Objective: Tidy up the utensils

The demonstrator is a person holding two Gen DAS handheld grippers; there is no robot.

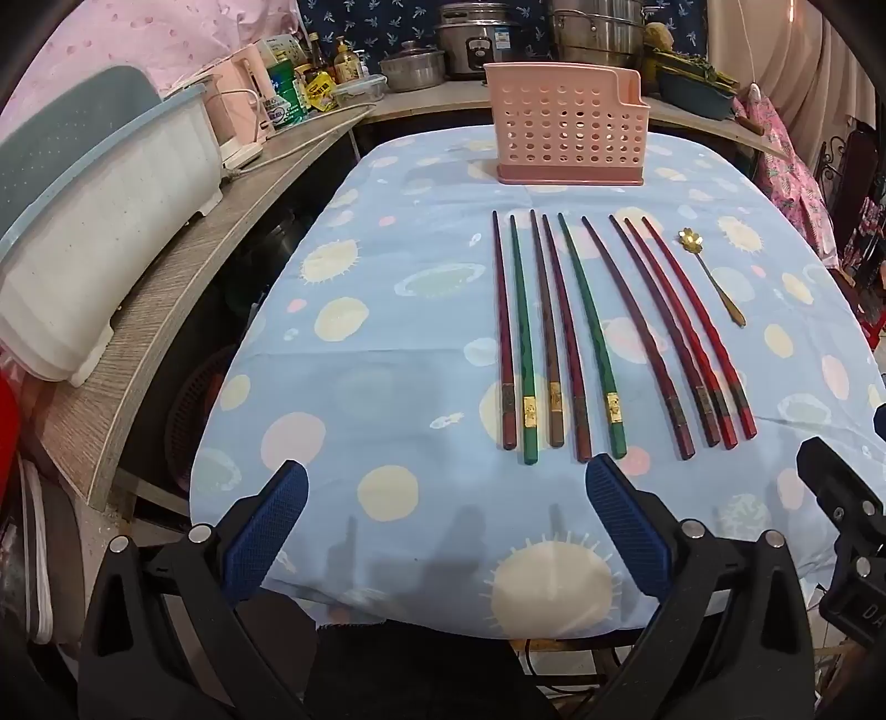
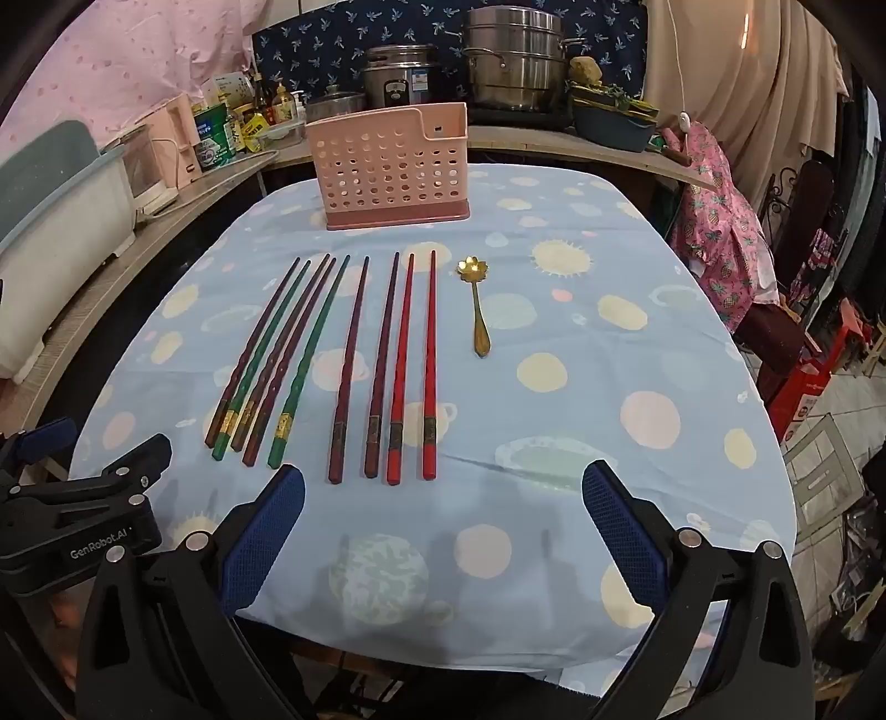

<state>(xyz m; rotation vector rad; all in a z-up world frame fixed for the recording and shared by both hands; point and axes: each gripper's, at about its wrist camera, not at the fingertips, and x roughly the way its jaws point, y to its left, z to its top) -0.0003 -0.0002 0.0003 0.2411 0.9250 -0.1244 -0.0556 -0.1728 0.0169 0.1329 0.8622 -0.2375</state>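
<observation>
Several chopsticks [image 1: 587,332] [image 2: 349,365], dark red, green, brown and bright red, lie side by side on the blue patterned tablecloth [image 1: 387,332] [image 2: 581,387]. A small gold flower-shaped spoon [image 1: 711,277] [image 2: 477,302] lies to their right. A pink perforated utensil holder [image 1: 570,133] [image 2: 390,169] stands upright behind them at the far side of the table. My left gripper [image 1: 446,479] is open and empty above the near table edge, just short of the chopstick ends. My right gripper [image 2: 443,482] is open and empty, also just short of the chopstick ends.
A wooden counter [image 1: 183,288] runs along the left with a white dish rack [image 1: 99,243], a pink kettle and bottles. Steel pots [image 2: 512,61] and a rice cooker [image 1: 482,39] stand behind the table. Pink cloth hangs at the right [image 2: 720,232].
</observation>
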